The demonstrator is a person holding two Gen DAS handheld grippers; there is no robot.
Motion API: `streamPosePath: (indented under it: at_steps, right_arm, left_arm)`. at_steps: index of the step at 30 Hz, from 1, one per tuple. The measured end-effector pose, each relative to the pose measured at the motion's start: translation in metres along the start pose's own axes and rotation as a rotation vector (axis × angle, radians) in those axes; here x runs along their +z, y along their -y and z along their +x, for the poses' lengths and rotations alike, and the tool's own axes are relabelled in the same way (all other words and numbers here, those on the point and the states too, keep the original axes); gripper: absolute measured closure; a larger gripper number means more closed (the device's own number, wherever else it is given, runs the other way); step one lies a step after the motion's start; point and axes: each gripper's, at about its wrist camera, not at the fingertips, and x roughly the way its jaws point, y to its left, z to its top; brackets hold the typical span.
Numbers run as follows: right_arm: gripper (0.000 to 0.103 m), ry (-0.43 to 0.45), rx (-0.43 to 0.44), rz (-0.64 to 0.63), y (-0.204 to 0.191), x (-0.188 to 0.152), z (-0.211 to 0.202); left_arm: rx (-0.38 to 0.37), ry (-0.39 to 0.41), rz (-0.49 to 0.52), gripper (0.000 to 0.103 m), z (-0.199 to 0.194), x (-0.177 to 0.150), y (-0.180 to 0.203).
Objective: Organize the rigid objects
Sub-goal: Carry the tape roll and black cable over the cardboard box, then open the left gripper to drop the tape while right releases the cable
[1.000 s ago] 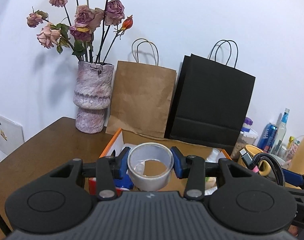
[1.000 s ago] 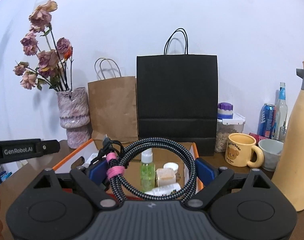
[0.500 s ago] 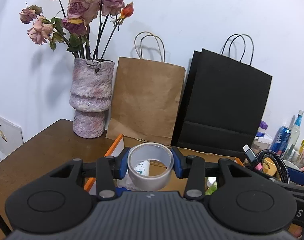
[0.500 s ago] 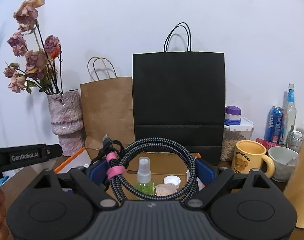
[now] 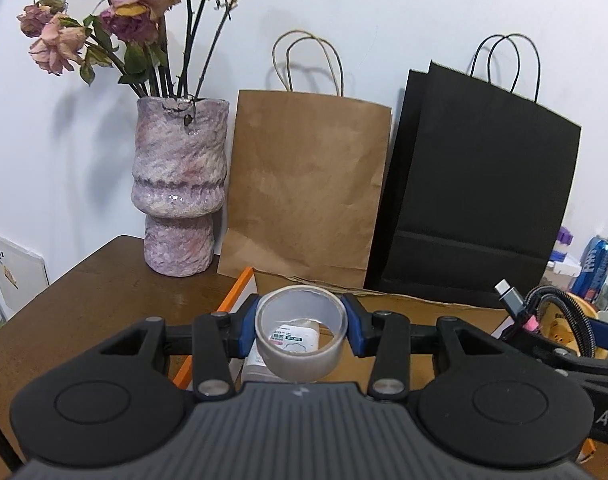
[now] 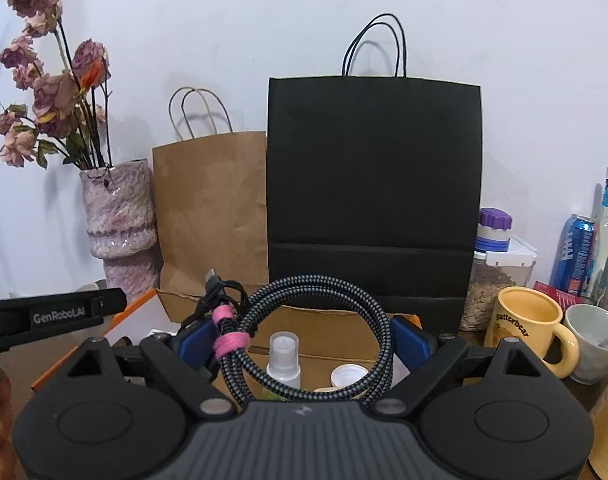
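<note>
— How far along can the sorting be judged to be?

— About midway, it would seem. Several small things are already seen lying in the cardboard box [image 6: 335, 322] with the orange edge: a spray bottle [image 6: 284, 362], a white cap [image 6: 348, 374] and, in the left view, a labelled white container [image 5: 294, 338]. Two more items are being carried but have not yet been set down.

— What is held by the left tool?

— The left tool [image 5: 302, 330] is clenched on a roll of clear tape [image 5: 302, 336]; its blue pads are pressed against both sides of the roll, which is held just above the box's near left corner.

— And the right one?

— The right tool [image 6: 304, 344] is spread wide, yet it is not empty: a coiled braided cable [image 6: 315, 332], bound with a pink tie, is gripped between its pads and is held over the middle of the box.

— What is left to be done?

— Both items remain to be lowered and released into the box. Whether the mug [image 6: 529, 326], the can [image 6: 575, 254] and the jar [image 6: 491, 232] at the right of the bench [image 5: 104, 292] are meant to be sorted too cannot be told. The vase [image 5: 180, 184] and the two paper bags behind the box appear to be no part of it.
</note>
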Motion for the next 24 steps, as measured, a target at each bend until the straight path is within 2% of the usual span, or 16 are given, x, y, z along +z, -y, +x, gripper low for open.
streamPosePath:
  at_steps: [14,24]
  right_arm:
    - [0.012,-0.033,0.008,-0.04,-0.005,0.001,0.031]
    - [0.012,-0.059,-0.001,-0.03,-0.002,-0.003,0.041]
  left_arm:
    - [0.027,-0.03,0.033,0.059,0.031,0.003,-0.005]
    - [0.027,-0.047,0.062,0.059,0.036,0.002,-0.004]
